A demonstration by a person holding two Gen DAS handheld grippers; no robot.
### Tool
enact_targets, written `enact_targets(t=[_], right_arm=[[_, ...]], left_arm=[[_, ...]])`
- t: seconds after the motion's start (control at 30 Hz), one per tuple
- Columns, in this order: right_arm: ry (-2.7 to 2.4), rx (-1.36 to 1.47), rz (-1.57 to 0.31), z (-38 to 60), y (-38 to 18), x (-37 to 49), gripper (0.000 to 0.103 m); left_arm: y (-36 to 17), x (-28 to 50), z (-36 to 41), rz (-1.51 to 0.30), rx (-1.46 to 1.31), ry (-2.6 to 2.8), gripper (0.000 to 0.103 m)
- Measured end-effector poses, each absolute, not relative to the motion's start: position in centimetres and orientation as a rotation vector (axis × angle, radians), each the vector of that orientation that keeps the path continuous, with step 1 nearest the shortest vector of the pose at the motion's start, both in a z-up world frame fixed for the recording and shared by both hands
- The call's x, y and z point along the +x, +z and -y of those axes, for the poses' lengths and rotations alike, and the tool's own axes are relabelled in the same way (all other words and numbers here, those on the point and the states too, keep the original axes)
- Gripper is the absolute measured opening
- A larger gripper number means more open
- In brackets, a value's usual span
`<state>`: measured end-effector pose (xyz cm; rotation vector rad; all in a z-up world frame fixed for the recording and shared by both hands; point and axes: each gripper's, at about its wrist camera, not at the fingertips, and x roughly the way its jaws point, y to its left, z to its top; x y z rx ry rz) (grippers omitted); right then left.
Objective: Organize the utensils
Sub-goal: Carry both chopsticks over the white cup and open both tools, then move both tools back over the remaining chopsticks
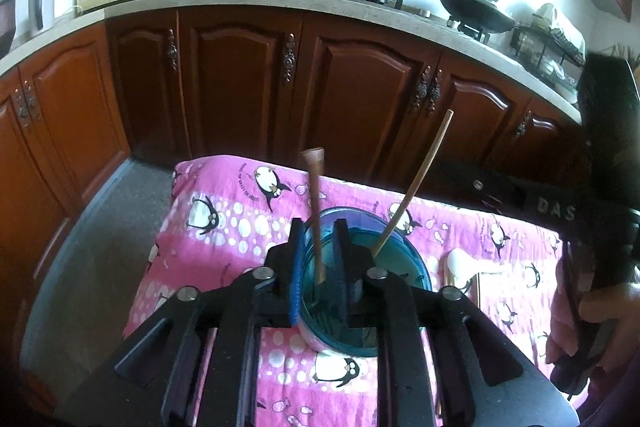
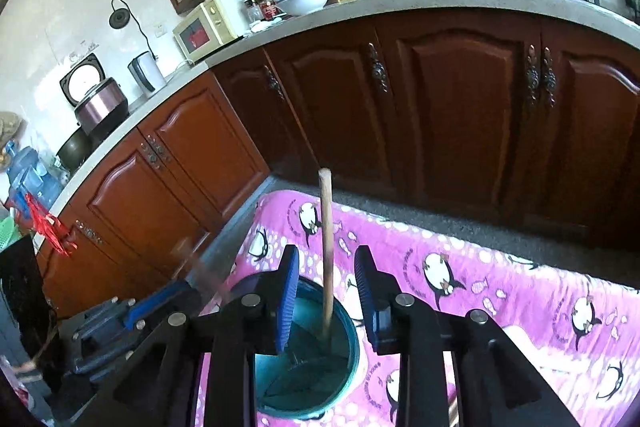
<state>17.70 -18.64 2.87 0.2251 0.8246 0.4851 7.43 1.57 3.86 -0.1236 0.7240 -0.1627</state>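
Only my left view shows the white spoon [image 1: 472, 265] lying on the pink penguin cloth [image 1: 224, 223] right of the teal cup [image 1: 400, 247]. My left claw [image 1: 318, 259] stands apart around a brown-handled utensil [image 1: 316, 211] standing in the cup, seemingly not gripping it. My right claw [image 2: 326, 299] is spread either side of a wooden stick [image 2: 327, 247] in the cup [image 2: 352, 343]. Letters "DAS" [image 1: 556, 214] show on the other device.

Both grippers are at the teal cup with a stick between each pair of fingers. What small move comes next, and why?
Probably lift the right gripper straight up, clear of the teal cup. Its jaws stand apart around the light wooden stick, which already stands in the cup without being gripped. A white spoon lies on the penguin cloth beside the cup. The left gripper brackets the dark wooden utensil.
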Motion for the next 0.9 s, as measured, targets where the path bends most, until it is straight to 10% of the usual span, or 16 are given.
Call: enact_targets(t=[0.9], right_arm=[[0.232, 0.221, -0.723, 27.4, 4.0, 3.8, 0.048]], left_arm=[[5.2, 0.3, 6.7, -0.68, -0.076, -0.257, 0.07]])
